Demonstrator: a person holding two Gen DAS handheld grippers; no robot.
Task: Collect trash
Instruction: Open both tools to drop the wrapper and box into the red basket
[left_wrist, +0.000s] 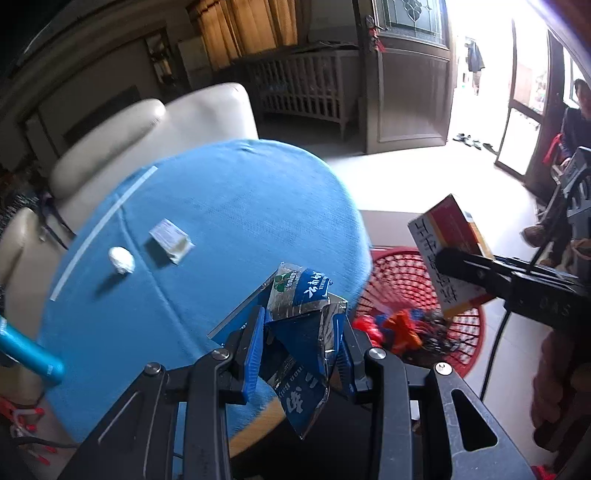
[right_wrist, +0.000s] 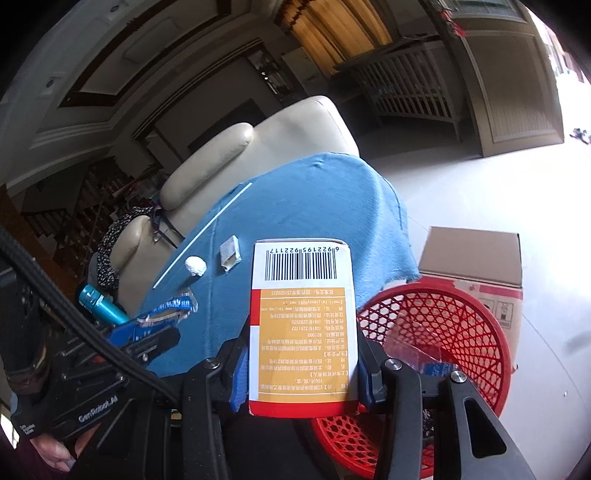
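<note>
My left gripper is shut on a crumpled blue and silver wrapper, held over the near edge of the round table with the blue cloth. My right gripper is shut on an orange and white carton with a barcode, beside the red mesh basket. The carton hangs above that basket in the left wrist view, and the right gripper clamps it there. On the cloth lie a white paper wad and a small flattened white packet. Both show again from the right wrist: wad, packet.
The basket holds several red, orange and dark scraps. A brown cardboard box stands on the floor behind it. A cream armchair is behind the table. A blue cylinder sits at the table's left. A person sits by the doorway.
</note>
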